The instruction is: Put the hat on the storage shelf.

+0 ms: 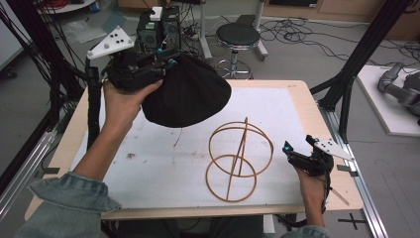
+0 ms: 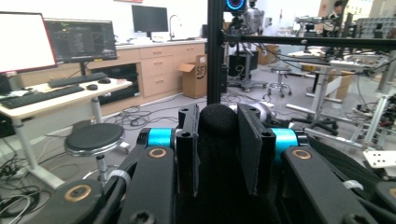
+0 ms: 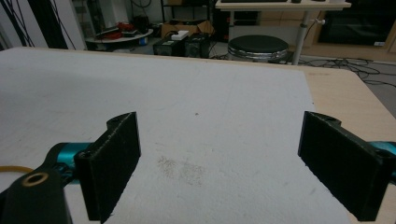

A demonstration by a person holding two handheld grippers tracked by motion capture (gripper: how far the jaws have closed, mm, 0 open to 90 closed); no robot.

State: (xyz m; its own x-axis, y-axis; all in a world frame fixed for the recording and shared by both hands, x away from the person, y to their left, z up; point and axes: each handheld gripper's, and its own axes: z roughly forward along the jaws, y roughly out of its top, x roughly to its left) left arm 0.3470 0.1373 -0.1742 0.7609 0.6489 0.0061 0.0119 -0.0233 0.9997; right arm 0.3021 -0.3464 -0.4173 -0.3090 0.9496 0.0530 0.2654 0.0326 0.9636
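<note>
Black cloth, a soft dome-shaped fabric cover (image 1: 190, 94), hung in the air over the far left part of the table, pinched at its peak by the left gripper (image 1: 163, 57). Its long axis ran from that pinched top, pointing far and up, down to its wide rounded hem, which faced the near right and hung above the white mat (image 1: 148, 173) without touching it. The left gripper view showed what the high view hid: both black jaws were pressed in on a rounded tuft of the cover (image 2: 218, 121), with the left gripper (image 2: 218, 140) aimed out across the room at a round black stool (image 2: 93, 136) and a desk with monitors (image 2: 56, 39).

On the mat, right of centre, stood a thin wooden frame of hoops and a straight rod (image 1: 240, 158), its rod leaning from the near end up toward the far side. The right gripper (image 1: 292, 151) rested low at the near right edge of the wooden table (image 1: 302, 94), held by the person's right hand (image 1: 312, 191). The right gripper view showed its jaws spread wide apart over bare mat (image 3: 196, 121), and a sliver of the hoop (image 3: 14, 169) at the left edge.
</note>
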